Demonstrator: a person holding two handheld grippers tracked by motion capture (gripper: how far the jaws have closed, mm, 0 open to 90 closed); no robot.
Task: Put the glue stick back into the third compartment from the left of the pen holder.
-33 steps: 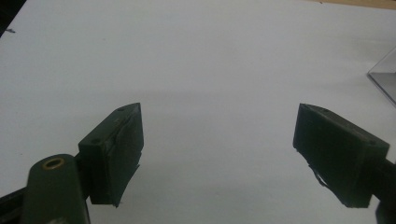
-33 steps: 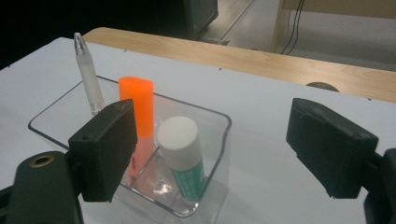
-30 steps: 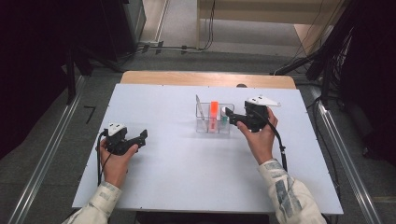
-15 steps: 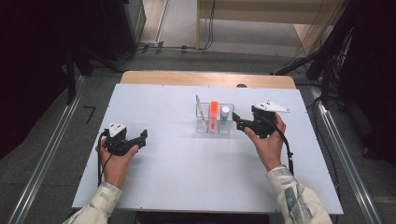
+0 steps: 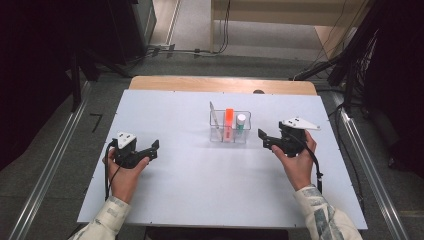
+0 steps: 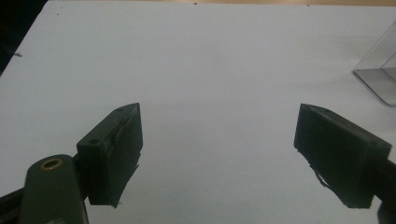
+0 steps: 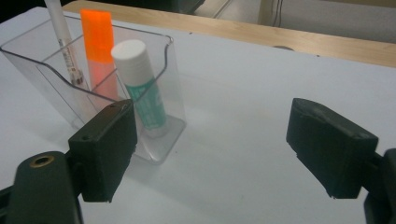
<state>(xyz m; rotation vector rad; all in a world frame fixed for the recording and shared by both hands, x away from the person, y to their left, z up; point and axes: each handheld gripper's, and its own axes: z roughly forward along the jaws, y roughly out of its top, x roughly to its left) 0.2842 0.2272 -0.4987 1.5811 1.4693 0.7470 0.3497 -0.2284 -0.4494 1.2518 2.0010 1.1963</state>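
The right gripper sat in the person's right hand with its jaws spread wide and nothing between them, pointing toward the clear organizer just beside it but not touching. In the right gripper view the right gripper framed bare table, with the clear organizer at its left jaw. Standing in the organizer were a white pen, an orange marker and a white-capped glue stick, each upright or nearly so; the dividers between them were hard to make out through the clear plastic, so which compartment held which could not be told for sure.

The left gripper rested low in the left hand, well apart from the organizer, its jaws likewise wide and holding nothing. In the left gripper view the left gripper looked over open white surface, with a corner of the organizer at the far right.

Between the two grippers the white table lay open, with free room toward its near edge and its left side. A strip of wooden bench ran along the far edge. Grey floor with metal rails flanked the table, and cables trailed beyond in a dim room.
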